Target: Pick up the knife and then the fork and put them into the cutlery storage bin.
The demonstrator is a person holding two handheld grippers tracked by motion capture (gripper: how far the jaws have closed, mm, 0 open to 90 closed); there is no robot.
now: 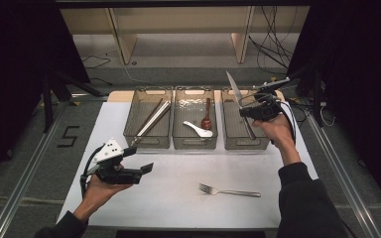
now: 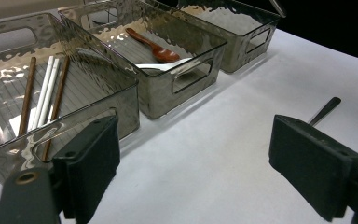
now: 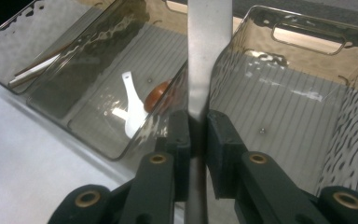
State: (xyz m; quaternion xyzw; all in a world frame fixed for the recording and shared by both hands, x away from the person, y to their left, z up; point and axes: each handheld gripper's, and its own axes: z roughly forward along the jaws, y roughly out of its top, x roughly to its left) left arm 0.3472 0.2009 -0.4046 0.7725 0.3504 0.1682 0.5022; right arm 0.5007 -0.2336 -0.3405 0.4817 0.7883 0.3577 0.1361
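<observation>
In the high view the right gripper (image 1: 250, 106) holds a flat steel knife (image 1: 234, 85), blade slanting up and back, over the right bin (image 1: 244, 142); that smoky, ribbed, rectangular bin is the landmark; left of it the middle bin (image 1: 194, 143) and the left bin (image 1: 147, 141) stand almost rim to rim; nearer than it a shiny fork (image 1: 228, 191) lies alone on bare, matte white worktop (image 1: 173, 173); the left gripper (image 1: 139, 159) hovers far left, jaws wide apart, empty; the left gripper view shows slim chopsticks (image 2: 42, 93) and a glossy brown spoon (image 2: 154, 46); the right gripper view shows the jaws clamped on the knife above the bin's ridged floor.
</observation>
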